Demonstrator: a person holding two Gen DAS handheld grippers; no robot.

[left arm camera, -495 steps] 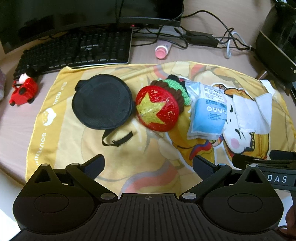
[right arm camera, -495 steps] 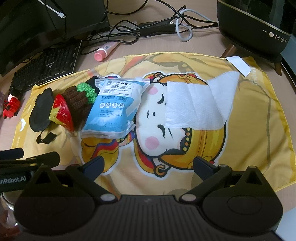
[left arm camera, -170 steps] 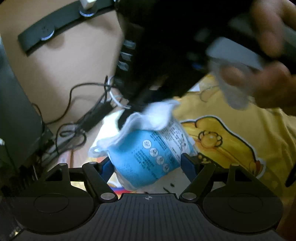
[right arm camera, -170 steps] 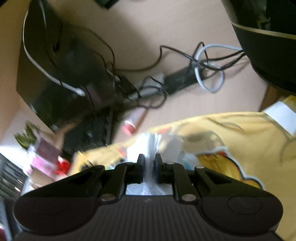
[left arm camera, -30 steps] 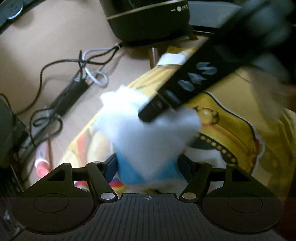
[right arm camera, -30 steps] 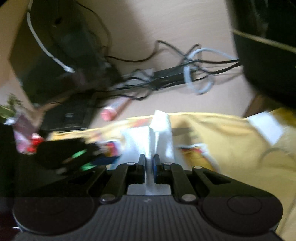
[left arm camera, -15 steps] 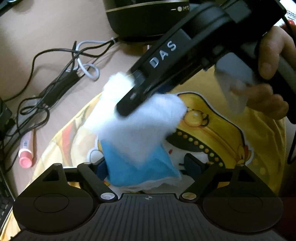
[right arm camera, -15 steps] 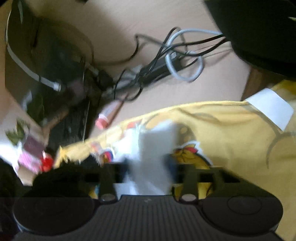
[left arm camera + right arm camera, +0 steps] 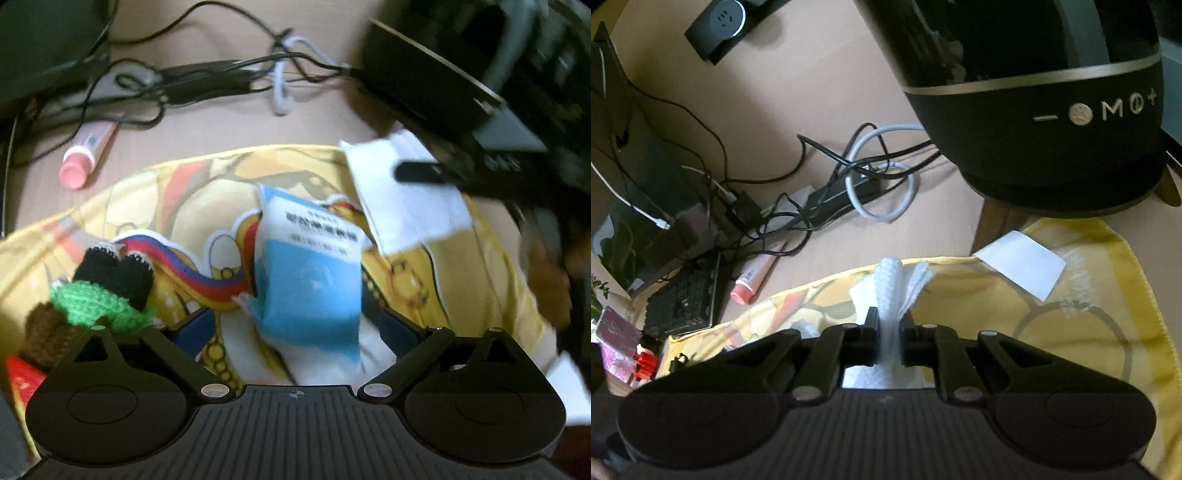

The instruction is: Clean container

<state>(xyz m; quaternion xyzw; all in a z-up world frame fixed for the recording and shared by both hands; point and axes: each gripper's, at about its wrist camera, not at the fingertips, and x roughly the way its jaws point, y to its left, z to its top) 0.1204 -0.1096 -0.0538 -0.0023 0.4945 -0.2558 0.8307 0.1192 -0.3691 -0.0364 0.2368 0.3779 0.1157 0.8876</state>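
The blue and white pouch (image 9: 308, 280) lies between the fingers of my left gripper (image 9: 299, 328), over the yellow printed cloth (image 9: 177, 206). The jaws stand wide at its sides, and whether the pads touch it is unclear. My right gripper (image 9: 889, 330) is shut on a bunched white wipe (image 9: 891, 295). In the left wrist view that wipe (image 9: 402, 199) hangs from the right gripper (image 9: 428, 173), up and to the right of the pouch and apart from it.
A crocheted toy (image 9: 103, 295) lies at the left on the cloth. A pink tube (image 9: 86, 155), tangled cables (image 9: 871, 184) and a keyboard (image 9: 683, 299) sit behind. A large black appliance (image 9: 1052, 96) stands at the back right. A white label (image 9: 1021, 267) is on the cloth's edge.
The right gripper has lifted the wipe off the pouch and moved it up and right. The pouch's blue face now shows. The left gripper's jaws look wider around it.
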